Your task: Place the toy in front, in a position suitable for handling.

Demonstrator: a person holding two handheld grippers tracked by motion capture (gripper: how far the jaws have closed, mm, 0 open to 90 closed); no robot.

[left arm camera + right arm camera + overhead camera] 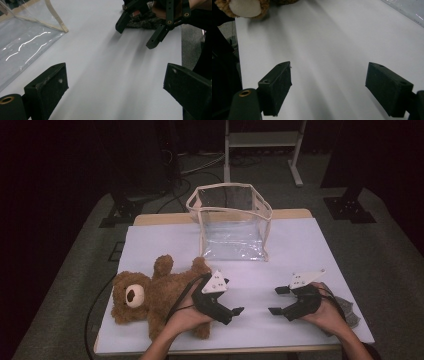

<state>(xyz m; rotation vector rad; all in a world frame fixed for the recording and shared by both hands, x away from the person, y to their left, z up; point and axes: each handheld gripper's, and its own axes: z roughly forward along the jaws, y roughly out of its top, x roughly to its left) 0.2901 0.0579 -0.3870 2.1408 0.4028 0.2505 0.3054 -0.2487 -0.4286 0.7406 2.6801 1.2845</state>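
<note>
While both grippers, left (239, 310) and right (278, 300), are hovering spread and empty, the bear (150, 297) is lying outside the bag (231, 222); nothing is packed yet.

The teddy bear (150, 295) is lying on the table (300, 245), at its left. The clear bag (231, 222) is standing behind it, near the far edge.

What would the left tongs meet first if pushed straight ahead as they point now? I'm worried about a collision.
Probably the right tongs: the left gripper view looks over bare white table cover straight at them. The clear plastic bag with beige trim lies off to the side. Depth is hard to judge.
</note>
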